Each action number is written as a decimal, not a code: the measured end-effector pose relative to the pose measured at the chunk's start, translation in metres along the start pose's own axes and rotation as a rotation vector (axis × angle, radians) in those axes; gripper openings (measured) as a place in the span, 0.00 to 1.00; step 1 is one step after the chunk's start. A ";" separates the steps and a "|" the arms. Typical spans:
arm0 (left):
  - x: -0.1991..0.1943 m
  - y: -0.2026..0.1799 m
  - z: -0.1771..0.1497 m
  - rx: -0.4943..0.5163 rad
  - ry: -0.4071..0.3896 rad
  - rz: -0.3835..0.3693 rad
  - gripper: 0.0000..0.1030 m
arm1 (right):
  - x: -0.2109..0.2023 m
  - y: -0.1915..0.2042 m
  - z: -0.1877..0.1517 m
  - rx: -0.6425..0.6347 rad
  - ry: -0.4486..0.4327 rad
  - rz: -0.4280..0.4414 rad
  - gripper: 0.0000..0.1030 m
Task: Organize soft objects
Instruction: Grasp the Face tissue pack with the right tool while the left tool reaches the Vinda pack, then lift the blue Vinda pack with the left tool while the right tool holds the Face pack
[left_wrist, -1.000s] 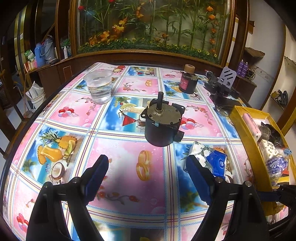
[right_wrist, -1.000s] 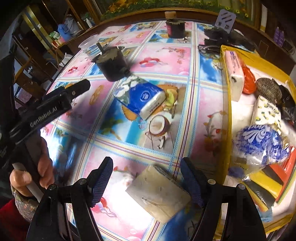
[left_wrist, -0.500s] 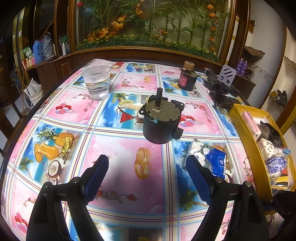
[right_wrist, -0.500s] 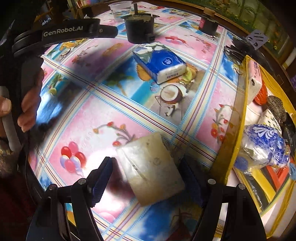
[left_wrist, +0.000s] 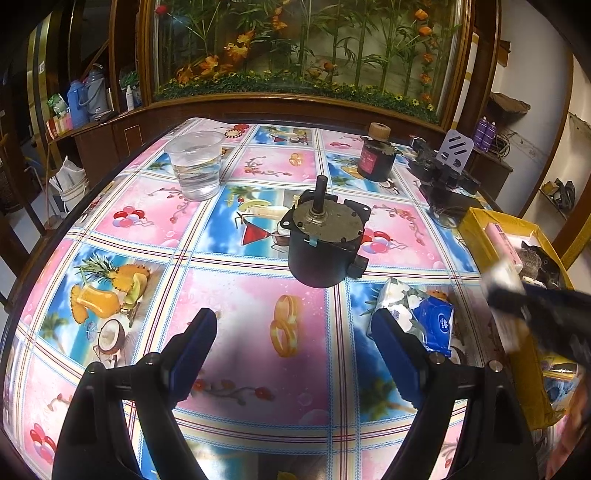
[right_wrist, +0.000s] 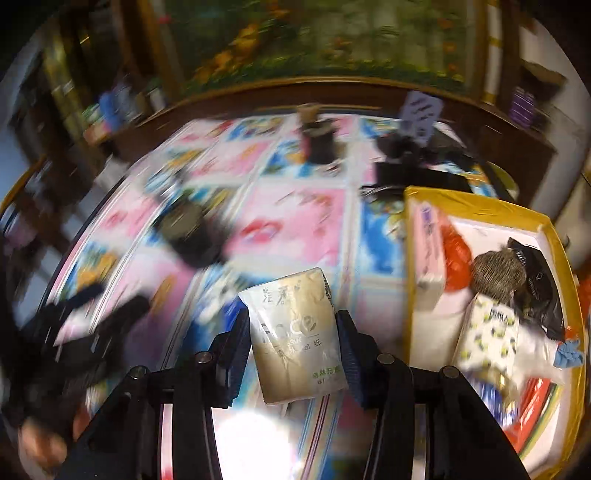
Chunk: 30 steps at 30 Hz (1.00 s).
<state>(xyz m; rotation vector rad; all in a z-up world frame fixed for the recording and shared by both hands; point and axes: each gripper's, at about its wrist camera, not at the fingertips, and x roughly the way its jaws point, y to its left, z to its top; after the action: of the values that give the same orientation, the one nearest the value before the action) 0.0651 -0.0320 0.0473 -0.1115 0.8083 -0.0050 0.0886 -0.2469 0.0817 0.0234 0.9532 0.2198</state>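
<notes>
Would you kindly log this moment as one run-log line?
right gripper: just closed on beige tissue pack, lifted | left gripper: open, empty | blue tissue pack: on table | yellow box: target

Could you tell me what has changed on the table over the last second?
The right gripper has just closed on the beige tissue pack and lifted it off the tablecloth. The left gripper stayed open; the blue tissue pack and motor stayed put.
</notes>
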 end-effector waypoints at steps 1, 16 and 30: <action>0.000 0.002 0.001 -0.005 0.001 -0.001 0.82 | 0.011 -0.003 0.006 0.035 0.005 -0.011 0.47; -0.002 0.040 0.004 -0.117 0.035 -0.063 0.82 | 0.027 0.024 -0.025 0.124 -0.098 0.212 0.48; 0.023 -0.023 -0.019 0.187 0.135 -0.057 0.86 | 0.021 0.006 -0.034 0.153 -0.111 0.308 0.50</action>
<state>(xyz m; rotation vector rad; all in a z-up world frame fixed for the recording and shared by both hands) 0.0678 -0.0578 0.0203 0.0432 0.9350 -0.1428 0.0711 -0.2393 0.0457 0.3217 0.8510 0.4244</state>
